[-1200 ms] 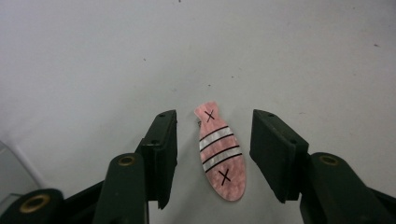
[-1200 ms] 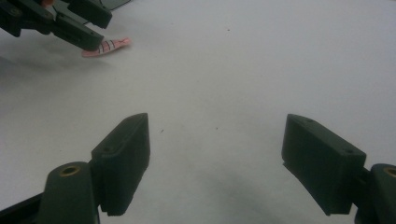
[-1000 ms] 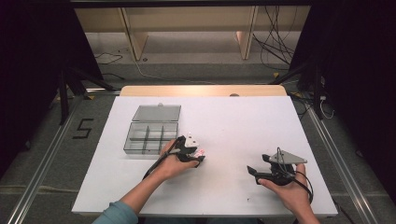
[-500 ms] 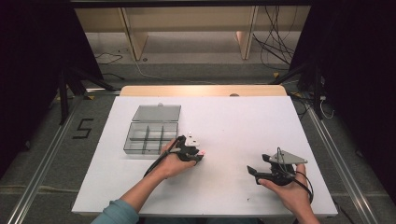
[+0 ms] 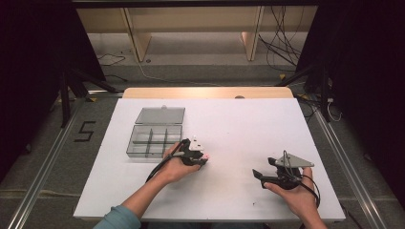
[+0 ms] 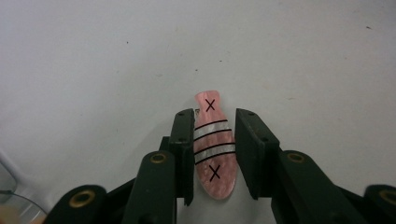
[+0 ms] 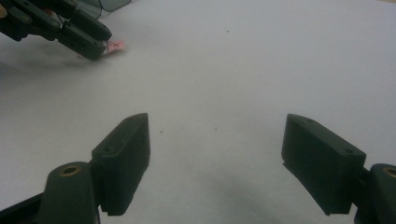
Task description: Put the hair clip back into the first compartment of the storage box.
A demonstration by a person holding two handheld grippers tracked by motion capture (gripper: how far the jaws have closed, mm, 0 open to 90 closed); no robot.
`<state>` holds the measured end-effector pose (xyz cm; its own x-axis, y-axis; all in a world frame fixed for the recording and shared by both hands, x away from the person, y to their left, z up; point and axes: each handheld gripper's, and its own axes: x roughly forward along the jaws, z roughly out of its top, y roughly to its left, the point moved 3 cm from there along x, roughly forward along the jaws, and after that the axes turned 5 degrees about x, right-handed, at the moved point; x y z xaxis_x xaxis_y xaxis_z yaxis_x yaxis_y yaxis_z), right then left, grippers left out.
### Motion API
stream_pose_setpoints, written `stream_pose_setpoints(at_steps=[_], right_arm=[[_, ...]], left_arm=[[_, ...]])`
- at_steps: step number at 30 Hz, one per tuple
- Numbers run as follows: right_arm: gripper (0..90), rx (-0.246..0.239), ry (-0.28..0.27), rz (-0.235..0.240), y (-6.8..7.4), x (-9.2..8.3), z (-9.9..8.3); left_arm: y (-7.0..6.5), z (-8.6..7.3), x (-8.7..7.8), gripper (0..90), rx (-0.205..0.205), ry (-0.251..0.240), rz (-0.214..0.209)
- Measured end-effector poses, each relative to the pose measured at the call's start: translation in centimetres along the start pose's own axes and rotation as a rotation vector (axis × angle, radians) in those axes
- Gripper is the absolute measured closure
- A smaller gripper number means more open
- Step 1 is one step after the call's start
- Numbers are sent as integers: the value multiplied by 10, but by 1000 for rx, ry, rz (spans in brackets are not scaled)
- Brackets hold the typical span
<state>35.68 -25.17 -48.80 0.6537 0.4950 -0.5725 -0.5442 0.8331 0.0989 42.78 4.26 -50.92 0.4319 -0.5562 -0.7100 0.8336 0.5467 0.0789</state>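
Picking-up step in hand. Left gripper (image 6: 215,154) down at the white table (image 5: 239,124), jaws just drawn in around a pink fish-shaped clip (image 6: 213,149) with black crosses and stripes. Left pad against the clip's edge; right pad at or very near the other edge, with perhaps a sliver of space — cannot tell for certain, but taken as a grip on the piece. Clip lying flat on the table between the jaws, narrow end poking out past the tips, rounded end back toward the gripper body. From the high view, left gripper (image 5: 198,156) just beside the near right corner of the clear compartment box (image 5: 154,141), whose lid (image 5: 160,115) lies open behind it, with a speck of pink at the tips.

Right gripper (image 7: 215,163) parked near the table's right front, well apart from the clip, jaws spread wide over bare table with nothing between them. Same gripper (image 5: 265,177) held idle in the right hand in the high view.

Next move, judged from this: confirm a firm pinch, then lift straight up, since a thin flat piece can slip or pivot. After that, probably carry left toward the box and lower into one compartment, opening only once above the chosen cell. Which cell is meant cannot be told.
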Motion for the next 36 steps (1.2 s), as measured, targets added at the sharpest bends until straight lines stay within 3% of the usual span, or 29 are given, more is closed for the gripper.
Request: stream_pose_setpoints(at_steps=[12,23,36], right_arm=[[247,-1,1,2,0,0,0],[251,1,0,0,0,0,0],[257,0,5,6,0,1,-1]], left_arm=[[2,2,-13,685,20,-39,9],[7,1,-29,686,4,-91,38],[15,-1,-42,686,-13,-113,66]])
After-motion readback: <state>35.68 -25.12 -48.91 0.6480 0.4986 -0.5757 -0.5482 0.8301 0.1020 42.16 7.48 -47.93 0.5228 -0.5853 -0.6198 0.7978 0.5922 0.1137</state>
